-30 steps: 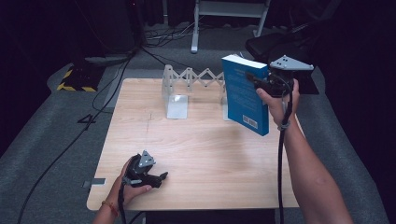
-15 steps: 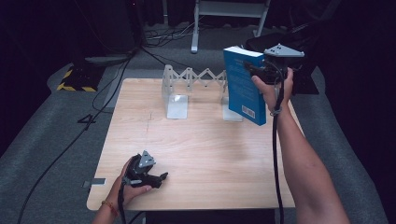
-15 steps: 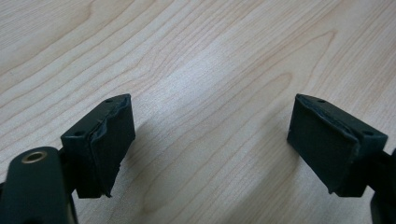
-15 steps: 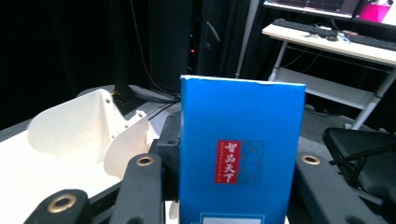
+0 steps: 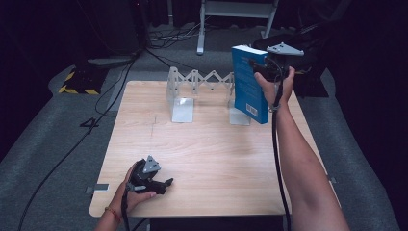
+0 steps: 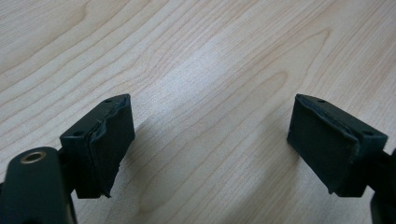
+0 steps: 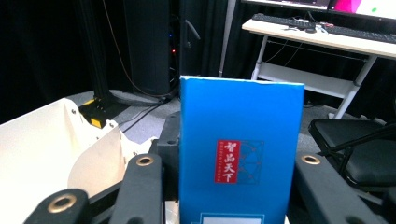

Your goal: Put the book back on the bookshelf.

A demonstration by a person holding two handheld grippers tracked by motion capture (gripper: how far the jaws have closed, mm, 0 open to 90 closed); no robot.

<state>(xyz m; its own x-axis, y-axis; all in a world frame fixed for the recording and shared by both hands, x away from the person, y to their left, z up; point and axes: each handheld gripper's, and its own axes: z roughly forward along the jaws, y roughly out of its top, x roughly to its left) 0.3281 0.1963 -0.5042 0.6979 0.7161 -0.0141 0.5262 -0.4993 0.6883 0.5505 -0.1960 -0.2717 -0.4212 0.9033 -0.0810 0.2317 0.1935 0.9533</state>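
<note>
Wooden table point(image 5: 211, 144), one blue book point(image 5: 246, 84) aloft.
Your raised right gripper point(image 5: 262, 67) clamps it upright; your left gripper point(image 5: 166, 183) rests low, jaws wide, empty.

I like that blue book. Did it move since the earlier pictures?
Yes. The blue book in the right gripper went up the high view, toward the white bookend rack at the table's far edge.

blue book point(image 7: 240, 154), red label reading 智品天下, possibly, barcode on back
</note>
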